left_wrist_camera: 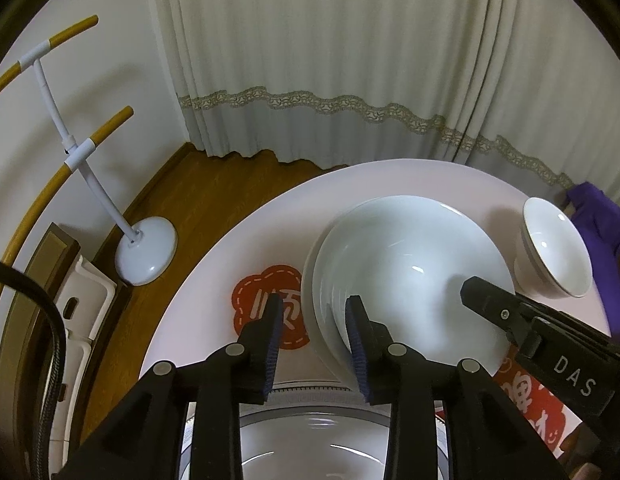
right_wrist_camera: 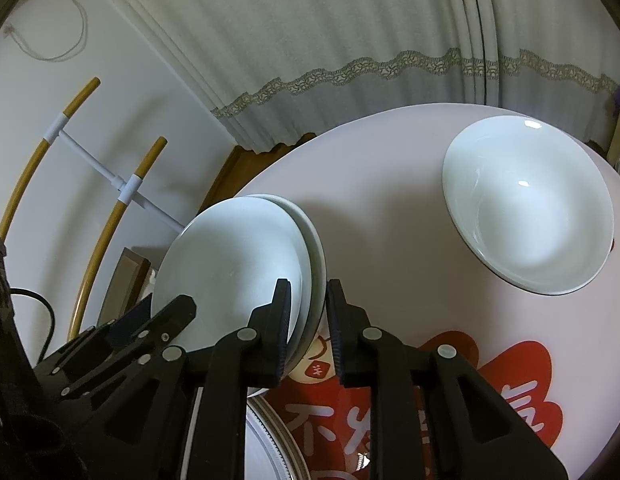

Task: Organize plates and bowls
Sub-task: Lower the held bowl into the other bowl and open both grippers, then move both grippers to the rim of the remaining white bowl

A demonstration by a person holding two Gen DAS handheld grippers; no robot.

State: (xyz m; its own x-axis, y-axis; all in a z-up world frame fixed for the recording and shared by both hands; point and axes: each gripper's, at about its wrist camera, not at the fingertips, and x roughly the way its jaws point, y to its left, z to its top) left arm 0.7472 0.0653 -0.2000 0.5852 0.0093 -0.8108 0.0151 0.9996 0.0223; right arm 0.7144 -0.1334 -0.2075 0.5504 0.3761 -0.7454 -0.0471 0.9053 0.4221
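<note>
1. A white stand (left_wrist_camera: 146,254) with wooden bars is seen on the floor at left.
2. Left gripper (left_wrist_camera: 316,320): jaws are set narrowly astride the rim of two stacked plates (left_wrist_camera: 410,276), pads clear of it.
3. Right gripper (right_wrist_camera: 308,300): jaws likewise slightly parted over the opposite rim.
4. A white bowl (right_wrist_camera: 530,208) is placed well apart at right.
5. Table (right_wrist_camera: 390,168) is pale pink, red decals (right_wrist_camera: 518,392) applied; curtain (left_wrist_camera: 350,60) is hung behind.
</note>
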